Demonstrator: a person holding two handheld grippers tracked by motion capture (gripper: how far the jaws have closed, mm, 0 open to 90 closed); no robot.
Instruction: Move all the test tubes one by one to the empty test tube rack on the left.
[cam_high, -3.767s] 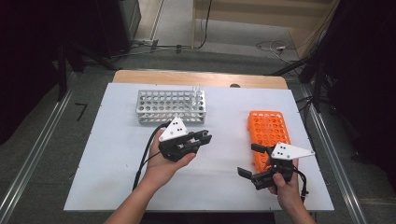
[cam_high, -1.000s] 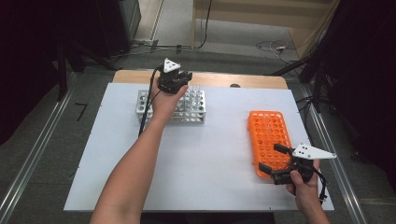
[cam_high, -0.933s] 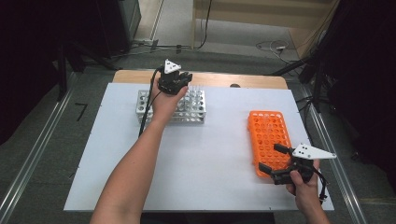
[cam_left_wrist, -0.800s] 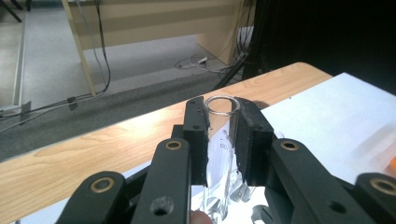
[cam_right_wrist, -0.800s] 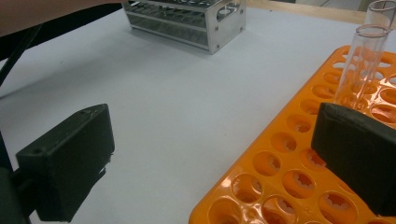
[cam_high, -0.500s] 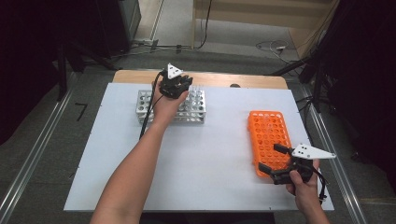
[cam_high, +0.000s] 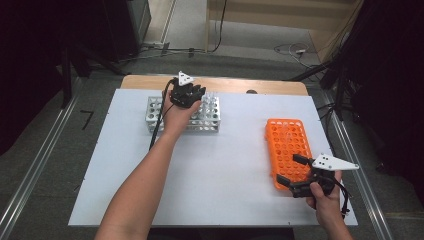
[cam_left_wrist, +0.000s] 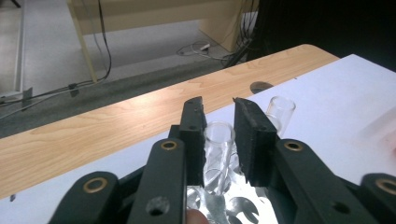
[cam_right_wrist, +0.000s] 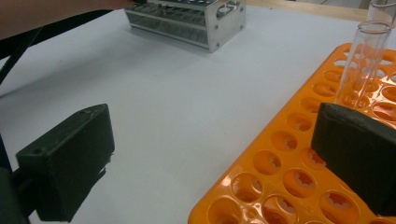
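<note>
A clear glass test tube (cam_left_wrist: 218, 149), open at the top and empty as far as can be seen, stands upright in the metal rack (cam_high: 154, 114) at the upper left of the high view. The left hand-held gripper (cam_left_wrist: 219, 140) has its jaws narrow around this tube, the pads against its sides or nearly so, and they have just been easing apart a little. A second clear tube (cam_left_wrist: 280, 112) stands just beside it (to the right in the left gripper view). At the lower right of the high view the right hand-held gripper (cam_high: 292, 172) rests wide open at the near end of the orange rack (cam_high: 286, 145) on the white worktop (cam_high: 230, 165), holding nothing.
</note>
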